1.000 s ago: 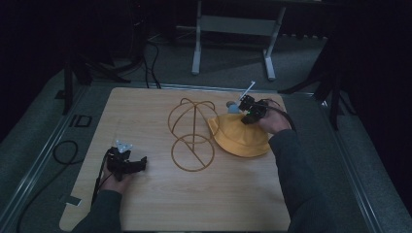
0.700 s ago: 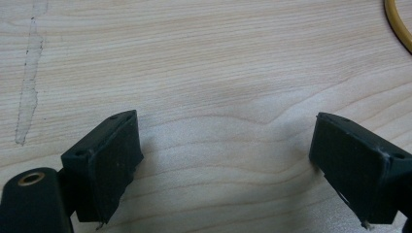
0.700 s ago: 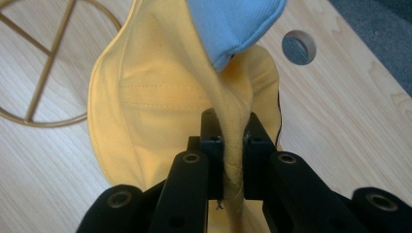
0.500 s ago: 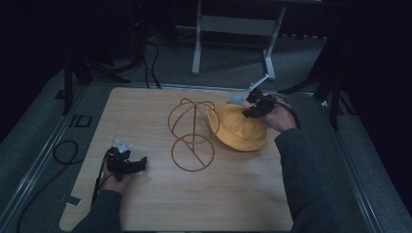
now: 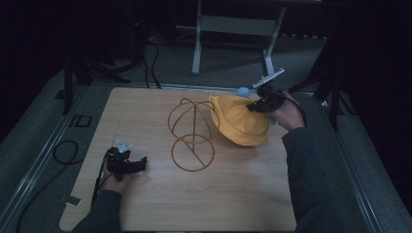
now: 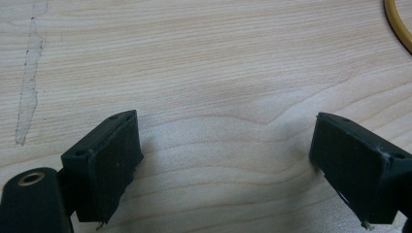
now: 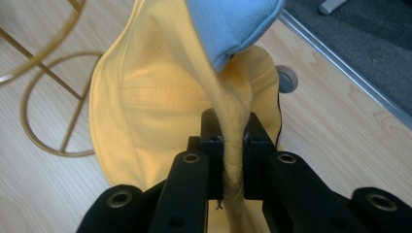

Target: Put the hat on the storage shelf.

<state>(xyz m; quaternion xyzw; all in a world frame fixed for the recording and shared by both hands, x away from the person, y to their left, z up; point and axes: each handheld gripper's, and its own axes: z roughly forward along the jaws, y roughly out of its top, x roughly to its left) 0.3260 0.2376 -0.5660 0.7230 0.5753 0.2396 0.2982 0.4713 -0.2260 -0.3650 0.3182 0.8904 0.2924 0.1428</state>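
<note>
High view: yellow hat (image 5: 240,127), crumpled.

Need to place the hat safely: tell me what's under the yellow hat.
Bare wooden table shows around the yellow hat, whose lifted edge is pinched by the right gripper. Anything beneath its crown is hidden.

- The wire hat stand (image 5: 191,133) is blocking the worktop's (image 5: 204,199) middle, with the yellow hat (image 5: 240,124) crowding its right side.
- Bare worktop is lying open along the near edge and left.
</note>
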